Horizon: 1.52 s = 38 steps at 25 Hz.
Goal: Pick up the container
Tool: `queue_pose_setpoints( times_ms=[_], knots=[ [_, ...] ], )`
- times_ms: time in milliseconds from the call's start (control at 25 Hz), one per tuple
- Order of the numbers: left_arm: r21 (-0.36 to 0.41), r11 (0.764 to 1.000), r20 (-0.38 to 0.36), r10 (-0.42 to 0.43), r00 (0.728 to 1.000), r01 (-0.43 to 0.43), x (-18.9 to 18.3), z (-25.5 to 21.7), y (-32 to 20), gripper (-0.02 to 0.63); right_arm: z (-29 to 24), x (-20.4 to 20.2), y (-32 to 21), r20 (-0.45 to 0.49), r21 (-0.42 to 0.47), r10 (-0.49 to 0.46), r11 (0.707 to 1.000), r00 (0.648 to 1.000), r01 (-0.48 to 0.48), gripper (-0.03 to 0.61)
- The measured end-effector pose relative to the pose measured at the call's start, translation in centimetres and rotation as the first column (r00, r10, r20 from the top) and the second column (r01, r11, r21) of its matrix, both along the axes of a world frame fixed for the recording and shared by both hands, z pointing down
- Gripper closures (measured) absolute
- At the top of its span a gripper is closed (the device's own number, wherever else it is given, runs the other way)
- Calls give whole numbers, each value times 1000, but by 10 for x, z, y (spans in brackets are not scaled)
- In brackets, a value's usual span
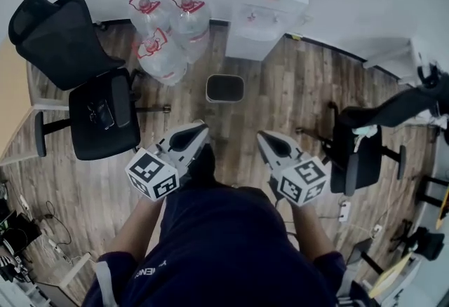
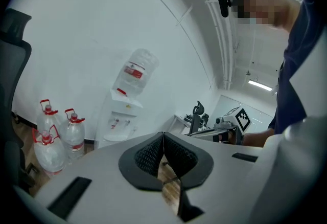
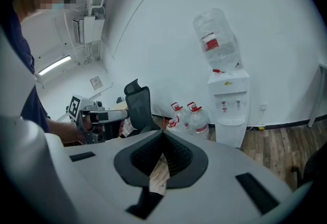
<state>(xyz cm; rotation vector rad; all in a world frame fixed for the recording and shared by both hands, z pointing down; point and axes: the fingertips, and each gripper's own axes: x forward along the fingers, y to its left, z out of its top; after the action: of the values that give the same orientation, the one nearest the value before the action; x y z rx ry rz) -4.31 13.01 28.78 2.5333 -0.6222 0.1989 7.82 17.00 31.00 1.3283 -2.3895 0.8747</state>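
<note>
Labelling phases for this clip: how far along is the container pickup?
Done: nothing visible. In hand: nothing. The left gripper and right gripper are both shut and empty, held clear of everything. The water jugs and the small bin stand untouched on the floor ahead. Left: the whole job, meaning approach, open, grip and lift. Which container is meant, the pictures don't say.

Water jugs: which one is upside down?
The jug atop the white dispenser, neck down; the three red-capped jugs stand upright on the floor beside it.
</note>
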Motion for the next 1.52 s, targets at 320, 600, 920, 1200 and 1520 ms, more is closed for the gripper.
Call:
queue_pose_setpoints(
  times_ms=[320,600,920,1200,1520],
  knots=[
    [-53,997,33,52,998,-50,-24,31,-118,589,21,-26,-110,-42,-93,32,995,999,-35,563],
    [-100,991,68,94,993,-87,-25,72,-179,589,61,-21,-167,-78,-176,45,983,996,-58,563],
    [-165,984,113,86,990,-66,-9,139,-231,589,130,-6,-219,-105,-261,4,965,994,-31,563],
    [-209,977,208,85,974,-41,18,245,-262,588,242,32,-245,-138,-366,-33,930,990,-20,563],
    [-294,956,336,98,937,6,45,402,-280,588,393,74,-256,-159,-501,-90,865,983,-2,563]
  ],
)
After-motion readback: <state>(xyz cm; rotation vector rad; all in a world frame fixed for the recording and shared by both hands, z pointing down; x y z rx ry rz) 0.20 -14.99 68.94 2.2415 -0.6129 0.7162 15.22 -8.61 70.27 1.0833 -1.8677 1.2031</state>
